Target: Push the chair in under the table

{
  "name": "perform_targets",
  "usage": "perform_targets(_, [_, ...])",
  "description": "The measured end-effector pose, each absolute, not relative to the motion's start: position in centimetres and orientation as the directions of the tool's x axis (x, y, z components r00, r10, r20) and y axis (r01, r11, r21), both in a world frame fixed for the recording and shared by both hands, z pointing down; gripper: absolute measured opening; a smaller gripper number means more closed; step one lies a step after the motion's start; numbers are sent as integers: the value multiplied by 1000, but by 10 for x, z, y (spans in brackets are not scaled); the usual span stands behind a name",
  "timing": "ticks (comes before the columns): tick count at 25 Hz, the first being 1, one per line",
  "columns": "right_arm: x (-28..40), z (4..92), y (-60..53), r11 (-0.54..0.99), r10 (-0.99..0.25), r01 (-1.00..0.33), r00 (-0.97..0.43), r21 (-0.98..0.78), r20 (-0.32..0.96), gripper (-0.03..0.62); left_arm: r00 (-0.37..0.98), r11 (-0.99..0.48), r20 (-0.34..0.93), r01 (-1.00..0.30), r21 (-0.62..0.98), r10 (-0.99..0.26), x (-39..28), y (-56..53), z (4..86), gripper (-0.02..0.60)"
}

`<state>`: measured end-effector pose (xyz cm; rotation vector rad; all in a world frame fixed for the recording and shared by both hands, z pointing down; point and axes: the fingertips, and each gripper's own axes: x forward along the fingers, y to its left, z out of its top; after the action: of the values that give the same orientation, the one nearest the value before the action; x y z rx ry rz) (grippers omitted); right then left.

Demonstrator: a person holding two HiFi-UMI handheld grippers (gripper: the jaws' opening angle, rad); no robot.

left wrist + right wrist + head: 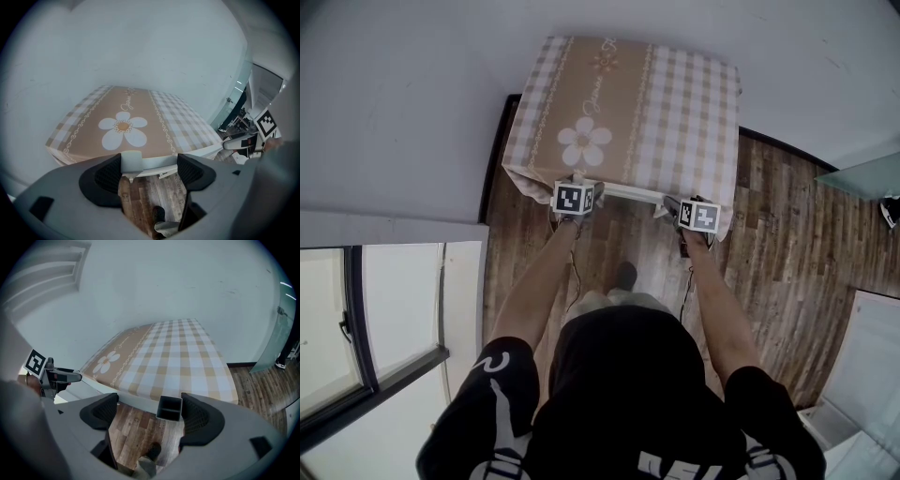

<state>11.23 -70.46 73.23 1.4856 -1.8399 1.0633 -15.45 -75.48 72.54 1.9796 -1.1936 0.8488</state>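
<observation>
Head view first: the person stands facing a table (619,94) set against the wall (412,103), draped in a checked tablecloth (694,103) with a daisy print. The chair (630,193) shows only as a white top rail at the table's near edge. Its seat is hidden, presumably already under the cloth. The left gripper (577,192) sits at one end of that rail and the right gripper (695,214) at the other.

Left gripper view: the jaws stand wide apart and are not clamped. A white post top (131,162) rises between them, close against the left-hand pad, with the rail running off to the right. The cloth's hem hangs just beyond it.

Right gripper view: these jaws are also spread. A dark, hollow square post end (169,408) stands between them, hard by the right-hand pad, and plank floor (136,427) shows below.

I'd say the chair is nearly home. Since neither gripper grips anything, the posts are only bracketed, and a push slightly off line could let a pad slide off its post. If one arm pushes harder than the other, the chair could skew and jam a leg against the table's frame. The hanging cloth could also catch on the rail and be dragged along with it.
</observation>
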Motion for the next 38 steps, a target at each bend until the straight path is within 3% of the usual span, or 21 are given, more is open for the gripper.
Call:
perform_targets(14, [114, 728, -698, 86, -553, -970, -238, -229, 799, 409, 362, -383, 792, -907, 176, -492, -159, -751, 722, 373])
perform_targets(18, [121, 719, -695, 87, -566, -974, -223, -211, 794, 385, 342, -363, 770, -919, 154, -539, -163, -754, 710, 281])
perform_targets(29, [129, 691, -672, 71, -632, -980, -187, -184, 752, 327, 383, -432, 693, -895, 114, -611, -163, -742, 672, 258])
perform_targets(38, [124, 657, -655, 79, -695, -985, -167, -156, 700, 267, 388, -452, 655, -889, 79, -649, -161, -720, 646, 178])
